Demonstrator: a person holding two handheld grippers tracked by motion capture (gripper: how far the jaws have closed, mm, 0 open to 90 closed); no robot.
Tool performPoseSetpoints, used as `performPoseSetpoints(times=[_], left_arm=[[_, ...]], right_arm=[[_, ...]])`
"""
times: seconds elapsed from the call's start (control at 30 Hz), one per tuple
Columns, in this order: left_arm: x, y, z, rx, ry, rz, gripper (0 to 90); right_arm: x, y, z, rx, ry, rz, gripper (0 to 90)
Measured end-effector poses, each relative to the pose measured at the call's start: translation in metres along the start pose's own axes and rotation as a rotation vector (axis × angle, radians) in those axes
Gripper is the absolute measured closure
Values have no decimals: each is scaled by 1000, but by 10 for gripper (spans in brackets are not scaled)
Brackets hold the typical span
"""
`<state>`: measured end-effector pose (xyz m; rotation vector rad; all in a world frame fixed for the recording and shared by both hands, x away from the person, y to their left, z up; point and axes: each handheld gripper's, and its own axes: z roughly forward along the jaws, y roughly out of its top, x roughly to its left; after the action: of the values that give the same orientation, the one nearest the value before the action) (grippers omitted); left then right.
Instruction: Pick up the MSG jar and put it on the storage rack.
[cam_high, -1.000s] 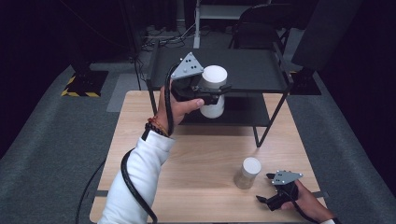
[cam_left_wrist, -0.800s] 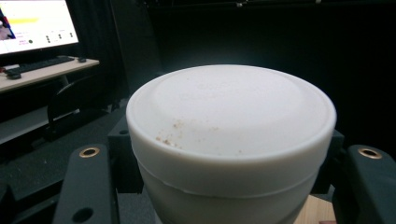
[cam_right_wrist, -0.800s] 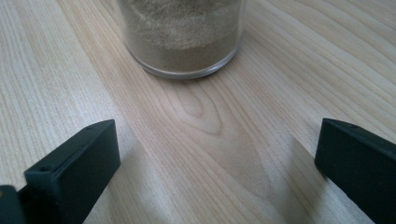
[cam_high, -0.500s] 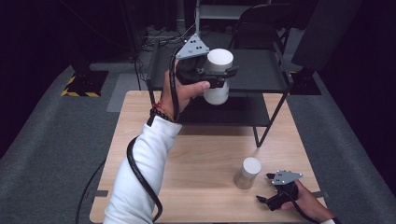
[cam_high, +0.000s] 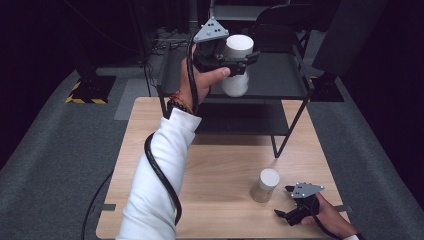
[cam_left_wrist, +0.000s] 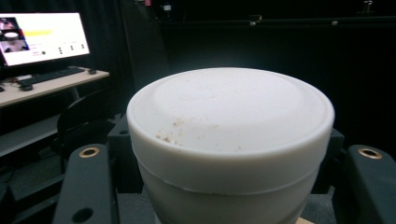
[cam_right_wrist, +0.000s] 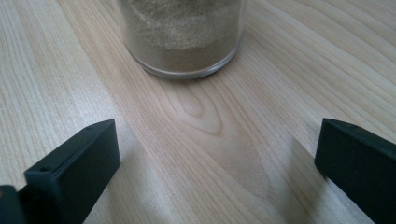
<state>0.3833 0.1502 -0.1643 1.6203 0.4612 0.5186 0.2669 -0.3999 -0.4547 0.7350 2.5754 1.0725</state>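
Observation:
My left gripper (cam_high: 235, 59) is raised above the black shelf rack's top shelf (cam_high: 280, 75), shut on a white lidded jar (cam_high: 237, 65). In the left gripper view the jar's white lid (cam_left_wrist: 231, 121) sits between the two black jaws, with brown specks on it. A second jar (cam_high: 265, 185) with a white lid stands on the wooden table (cam_high: 220, 170) at the front right. My right gripper (cam_high: 286, 200) rests low on the table just right of it, open. In the right gripper view that glass jar (cam_right_wrist: 182, 32), filled with tan powder, stands just ahead of the wide-apart jaws.
The black two-level rack (cam_high: 295, 107) stands at the table's far side, its legs on the tabletop. A black cable (cam_high: 162, 175) trails along the white sleeve. A lit monitor (cam_left_wrist: 42, 37) on a desk stands far off in the left gripper view.
The left gripper has lifted the white jar up and away from the lower shelf level to above the rack's top shelf. The right gripper and the table jar have stayed still.

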Motion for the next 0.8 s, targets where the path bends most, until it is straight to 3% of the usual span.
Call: performPoseSetpoints(times=[0.3, 0.63, 0.8], left_arm=[[15, -2, 13, 14, 29, -8, 337], [22, -2, 25, 49, 61, 3, 336], [28, -6, 27, 49, 64, -10, 336]], right_arm=[[0, 0, 0, 0, 0, 0, 0], [0, 0, 0, 0, 0, 0, 0], [0, 0, 0, 0, 0, 0, 0]])
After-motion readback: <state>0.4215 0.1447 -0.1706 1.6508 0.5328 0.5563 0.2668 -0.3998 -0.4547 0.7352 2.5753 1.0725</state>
